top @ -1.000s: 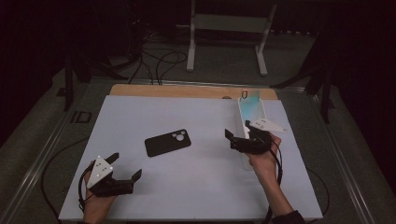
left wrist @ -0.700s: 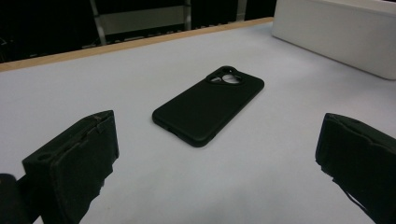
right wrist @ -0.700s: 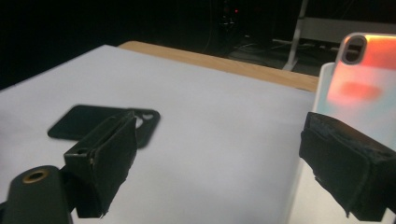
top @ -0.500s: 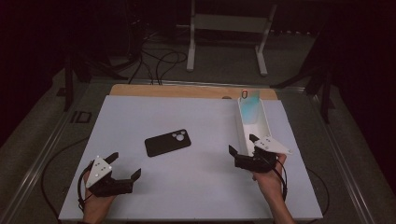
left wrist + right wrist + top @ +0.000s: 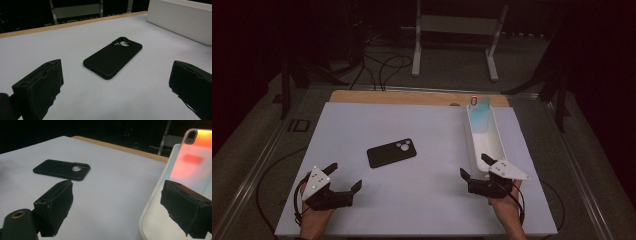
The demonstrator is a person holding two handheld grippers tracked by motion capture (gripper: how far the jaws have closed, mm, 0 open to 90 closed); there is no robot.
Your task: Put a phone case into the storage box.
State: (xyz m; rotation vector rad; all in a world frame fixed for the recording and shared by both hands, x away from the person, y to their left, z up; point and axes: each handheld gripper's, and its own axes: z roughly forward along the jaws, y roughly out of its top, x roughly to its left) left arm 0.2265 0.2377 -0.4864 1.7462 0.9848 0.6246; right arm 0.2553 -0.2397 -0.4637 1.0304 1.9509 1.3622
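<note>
White tabletop [image 5: 422,200] is carrying a black phone case [image 5: 391,152] at centre; both grippers [image 5: 334,185] [image 5: 474,172] are gaping wide and empty, the right risking nudging the white tray [image 5: 492,142].

The left hand [image 5: 314,216] comes in at the near left corner of the tabletop, gripping the black two-jaw left gripper [image 5: 344,180] with a grey three-cornered plate on top. Its jaws stand wide apart with nothing between them, low over the surface and pointing toward the far right. The right hand [image 5: 504,210] enters near the near right corner, holding the black two-jaw right gripper [image 5: 476,167], also topped by a grey plate. Its jaws gape wide too, aimed toward the far edge, and clasp nothing.
</note>
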